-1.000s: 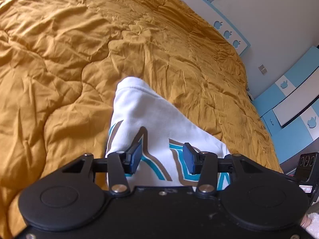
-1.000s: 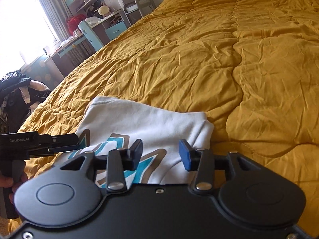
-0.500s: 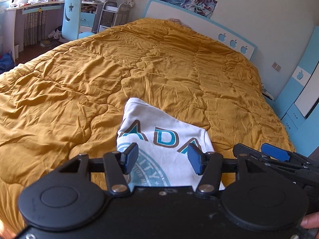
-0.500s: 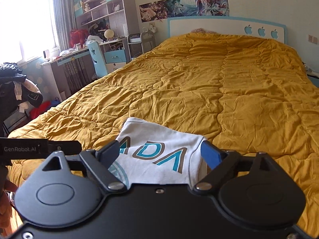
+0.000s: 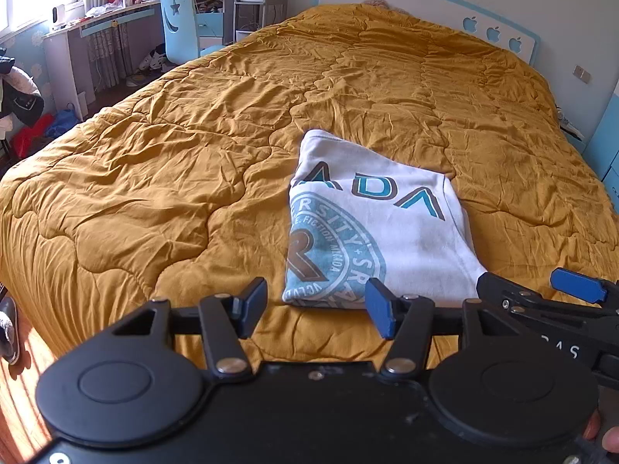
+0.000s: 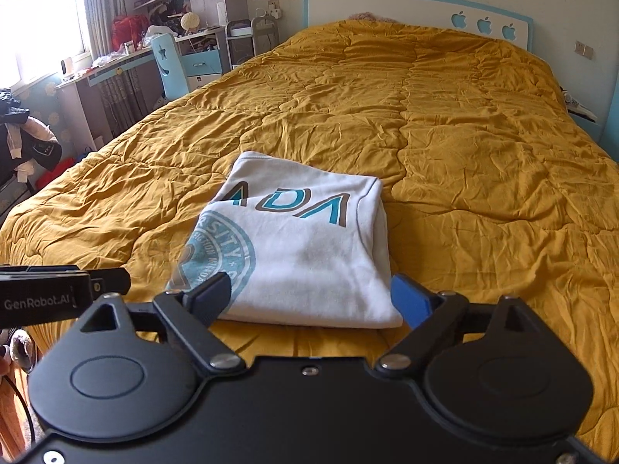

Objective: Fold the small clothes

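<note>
The shirt (image 5: 371, 224) lies folded into a compact rectangle on the quilt (image 5: 193, 162), near the foot edge of the bed. It sits just ahead of the left hand-held gripper (image 5: 315, 307), a little toward its right finger, and straight ahead of the right hand-held gripper (image 6: 309, 301), between its fingers in that view but beyond them. Both hand-held grippers are spread wide with nothing between the pads; neither touches the cloth. In the left view the right one shows at the right edge, beside the shirt's near corner.

The fold looks finished or nearly so: print side up, edges roughly square, the far right corner slightly rounded where layers bulge.

Risks from here, as I judge them:
- The quilt is soft and deeply wrinkled, so any press or further fold may sink unevenly and skew the stack.
- The shirt lies close to the bed's near edge; a drag toward the hand-held grippers could pull it off.
- A spread finger brushing the near hem on the way past could lift the top layer and undo the fold.
- Pinching only the top layer, if another fold is meant, would peel the stack apart instead of moving it whole.
</note>
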